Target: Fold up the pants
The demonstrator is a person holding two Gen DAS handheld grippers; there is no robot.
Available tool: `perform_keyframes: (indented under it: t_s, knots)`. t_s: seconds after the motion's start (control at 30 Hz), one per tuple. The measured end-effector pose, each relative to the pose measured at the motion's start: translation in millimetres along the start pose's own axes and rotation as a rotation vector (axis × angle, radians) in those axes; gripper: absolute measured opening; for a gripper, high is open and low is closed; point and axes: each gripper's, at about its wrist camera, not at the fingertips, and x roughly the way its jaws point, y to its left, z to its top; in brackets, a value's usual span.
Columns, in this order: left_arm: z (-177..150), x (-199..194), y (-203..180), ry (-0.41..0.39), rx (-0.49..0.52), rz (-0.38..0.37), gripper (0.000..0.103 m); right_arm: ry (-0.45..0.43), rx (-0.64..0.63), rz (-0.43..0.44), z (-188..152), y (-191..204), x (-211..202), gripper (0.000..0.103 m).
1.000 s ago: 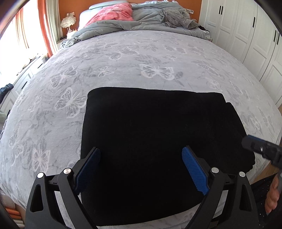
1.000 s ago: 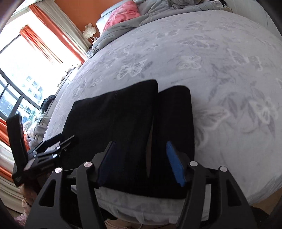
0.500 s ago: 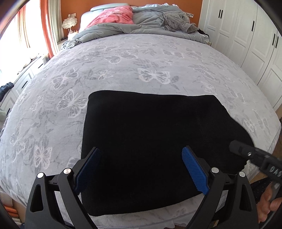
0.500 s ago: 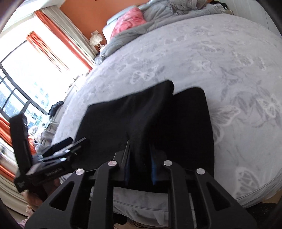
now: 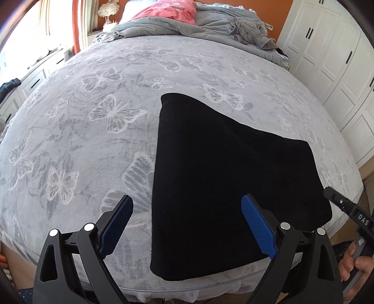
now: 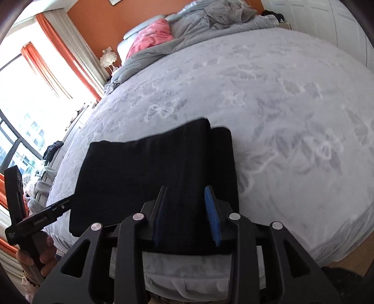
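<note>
Black pants (image 5: 222, 182), folded into a flat block, lie at the near edge of a bed (image 5: 98, 131) covered in a grey butterfly-print spread. The left gripper (image 5: 187, 224) hovers above the bed edge with its blue-padded fingers (image 5: 257, 229) spread wide and holding nothing; the pants' left edge runs between them. The right gripper (image 6: 187, 215) is at the pants' near right end, its fingers (image 6: 211, 217) opening, a raised fold of black cloth between them without being pinched. Beyond, a rumpled grey duvet (image 5: 210, 23) and a pink blanket (image 5: 168, 11) crowd the headboard end. White wardrobe doors (image 5: 332, 53) line the right side, and orange curtains (image 6: 60, 53) frame a bright window.
</note>
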Motion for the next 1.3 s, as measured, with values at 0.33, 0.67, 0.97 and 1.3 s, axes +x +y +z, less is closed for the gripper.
perform_keyframes:
  t_s: [0.33, 0.67, 0.97, 1.3]
  knots:
    - [8, 5, 4, -0.001, -0.037, -0.012, 0.091, 0.137, -0.112, 0.005, 60, 10, 95, 0.019]
    - [10, 23, -17, 0.034, 0.034, 0.002, 0.091, 0.068, -0.077, -0.056, 54, 0, 74, 0.046]
    - [9, 25, -19, 0.026, 0.048, 0.034, 0.091, 0.101, -0.053, 0.014, -26, 1, 19, 0.064]
    - [6, 23, -20, 0.014, 0.045, 0.031, 0.091, 0.028, -0.101, -0.012, -27, 8, -10, 0.018]
